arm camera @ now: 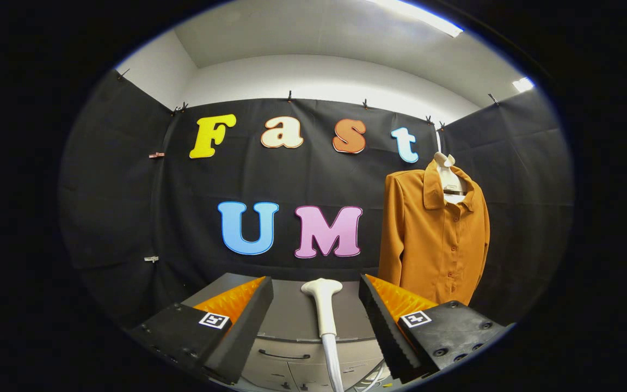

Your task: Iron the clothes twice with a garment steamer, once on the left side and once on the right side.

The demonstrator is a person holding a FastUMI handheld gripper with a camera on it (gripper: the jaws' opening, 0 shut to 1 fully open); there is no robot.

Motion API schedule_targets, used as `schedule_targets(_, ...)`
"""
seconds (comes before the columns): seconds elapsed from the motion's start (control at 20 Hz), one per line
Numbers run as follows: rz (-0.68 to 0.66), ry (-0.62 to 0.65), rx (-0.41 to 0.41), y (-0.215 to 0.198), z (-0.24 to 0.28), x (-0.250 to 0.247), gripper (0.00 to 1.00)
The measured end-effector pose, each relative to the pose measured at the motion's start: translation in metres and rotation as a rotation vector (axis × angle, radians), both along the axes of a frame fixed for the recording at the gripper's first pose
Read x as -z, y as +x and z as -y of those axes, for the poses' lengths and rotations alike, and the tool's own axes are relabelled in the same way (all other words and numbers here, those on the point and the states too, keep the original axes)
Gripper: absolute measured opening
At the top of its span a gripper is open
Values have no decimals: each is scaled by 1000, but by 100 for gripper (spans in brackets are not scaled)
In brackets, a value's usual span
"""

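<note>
In the gripper view, the gripper (316, 310) stood with its fingers spread wide and nothing held between them. The steamer head (322, 305) rose upright in the gap, apart from both fingers, its hose (334, 365) trailing down in front of a grey cabinet (286, 326) with drawer handles. The shirt (433, 239), the garment to be ironed, hung on a pale hanger form (447, 179) beyond the right finger, against the black cloth wall.

The likeliest trouble, as I judged it, was a poor grip: the steamer head looked smooth, glossy and rounded, flaring to a flat oval top over a narrow neck, so it could twist or slide if the fingers closed off-centre or too high. The hose could drag and tug the head aside as it was carried towards the shirt. The fingers' inner faces were ribbed, which should help.

The shirt seemed a soft, matte woven fabric with a collar and a buttoned front; hanging loose, it might swing away under the steamer instead of taking pressure.
</note>
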State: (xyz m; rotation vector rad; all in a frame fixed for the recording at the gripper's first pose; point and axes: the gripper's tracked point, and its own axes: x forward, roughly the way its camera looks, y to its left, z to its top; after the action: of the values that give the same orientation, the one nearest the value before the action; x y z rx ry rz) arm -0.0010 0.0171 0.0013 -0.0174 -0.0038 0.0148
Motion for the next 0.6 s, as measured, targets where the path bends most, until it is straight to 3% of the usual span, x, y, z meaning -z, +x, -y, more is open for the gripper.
schedule_targets(0.6, -39, 3, 42, 0, -29, 17, 98)
